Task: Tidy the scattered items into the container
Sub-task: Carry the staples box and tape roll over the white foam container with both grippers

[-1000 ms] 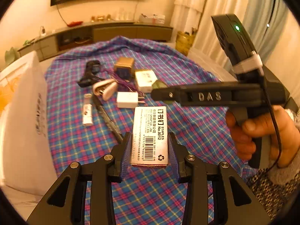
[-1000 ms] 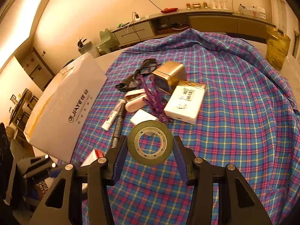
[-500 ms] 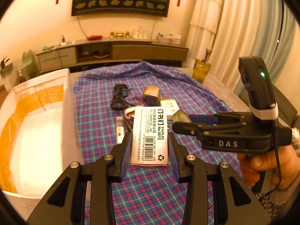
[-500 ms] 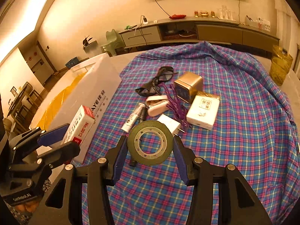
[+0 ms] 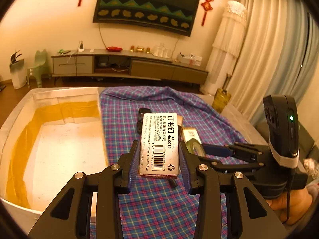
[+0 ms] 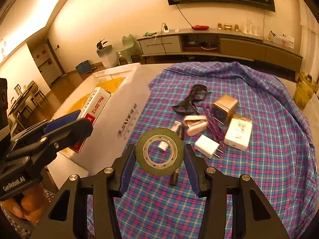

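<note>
While white box (image 5: pixel 59 155) holds nothing visible, left gripper (image 5: pixel 159 159) clamping staples box (image 5: pixel 159 145) now nearer; right gripper (image 6: pixel 159 155) grips tape roll (image 6: pixel 159 151).

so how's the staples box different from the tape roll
The staples box is a flat printed rectangle; the tape roll is a dark green ring with a see-through hole. The box sits in the left gripper, up by the white container; the roll sits in the right gripper, over the plaid cloth. Both are clamped between jaws, off the table.
</note>
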A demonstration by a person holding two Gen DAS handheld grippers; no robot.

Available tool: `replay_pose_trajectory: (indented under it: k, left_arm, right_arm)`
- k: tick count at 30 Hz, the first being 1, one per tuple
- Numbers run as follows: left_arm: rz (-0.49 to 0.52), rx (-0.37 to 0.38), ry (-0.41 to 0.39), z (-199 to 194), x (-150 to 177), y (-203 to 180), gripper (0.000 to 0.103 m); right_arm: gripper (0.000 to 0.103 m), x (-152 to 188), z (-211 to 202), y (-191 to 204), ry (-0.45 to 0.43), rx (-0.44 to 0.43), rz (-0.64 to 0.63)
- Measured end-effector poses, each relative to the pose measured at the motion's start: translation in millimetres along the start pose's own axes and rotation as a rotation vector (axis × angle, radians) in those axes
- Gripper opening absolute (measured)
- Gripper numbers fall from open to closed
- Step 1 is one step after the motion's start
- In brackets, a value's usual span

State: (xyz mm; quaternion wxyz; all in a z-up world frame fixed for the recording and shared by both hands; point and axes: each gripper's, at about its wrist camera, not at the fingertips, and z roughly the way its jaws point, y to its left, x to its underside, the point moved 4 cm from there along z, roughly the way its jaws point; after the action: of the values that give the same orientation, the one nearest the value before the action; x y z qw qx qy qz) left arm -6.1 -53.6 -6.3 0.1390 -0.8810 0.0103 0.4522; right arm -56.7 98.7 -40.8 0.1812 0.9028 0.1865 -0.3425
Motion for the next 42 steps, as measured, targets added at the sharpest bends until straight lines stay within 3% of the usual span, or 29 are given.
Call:
replay_pose_trajectory:
  k: [28,42]
  left_arm:
    - [-0.217,-0.052,-0.08,-34.8,-36.0,84.7,0.039]
    - [-0.376,-0.062,-0.068,-31.8,-45.6,146.7,0.039]
  right_arm:
    - [0.05,-50.8,7.9,103.9,-0.002,-0.036,-0.15]
    - [0.05,-79.8,46.1,136.3,0.058,-0.069,-0.226]
